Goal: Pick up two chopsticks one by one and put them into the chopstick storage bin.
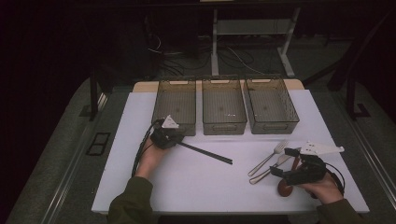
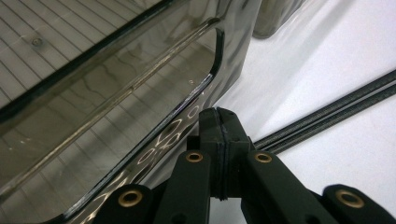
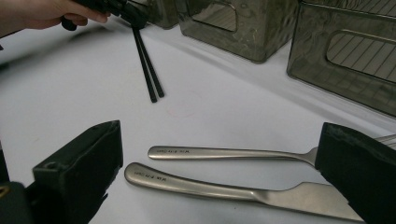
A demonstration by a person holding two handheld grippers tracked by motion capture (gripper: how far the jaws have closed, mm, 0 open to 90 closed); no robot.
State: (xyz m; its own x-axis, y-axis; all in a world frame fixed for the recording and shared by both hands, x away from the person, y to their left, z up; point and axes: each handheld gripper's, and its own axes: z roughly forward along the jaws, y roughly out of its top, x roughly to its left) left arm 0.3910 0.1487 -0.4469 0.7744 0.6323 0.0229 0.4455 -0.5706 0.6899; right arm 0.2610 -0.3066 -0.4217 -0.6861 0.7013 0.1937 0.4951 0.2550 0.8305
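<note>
1. Left hand-held gripper (image 1: 173, 138): jaws pressed together, clamped on one end of the black chopsticks (image 1: 208, 153); the sticks run away from it across the white tabletop (image 1: 196, 182).
2. Left bin (image 1: 175, 105): smoked plastic, just beside the left hand-held gripper.
3. Right hand-held gripper (image 3: 219, 172): jaws spread wide, holding nothing.
4. Fork (image 3: 229, 153) and knife (image 3: 233, 189): metal, lying side by side between the spread jaws.
5. Middle bin (image 1: 223, 106) and right bin (image 1: 271, 104): beyond the right hand-held gripper.
</note>
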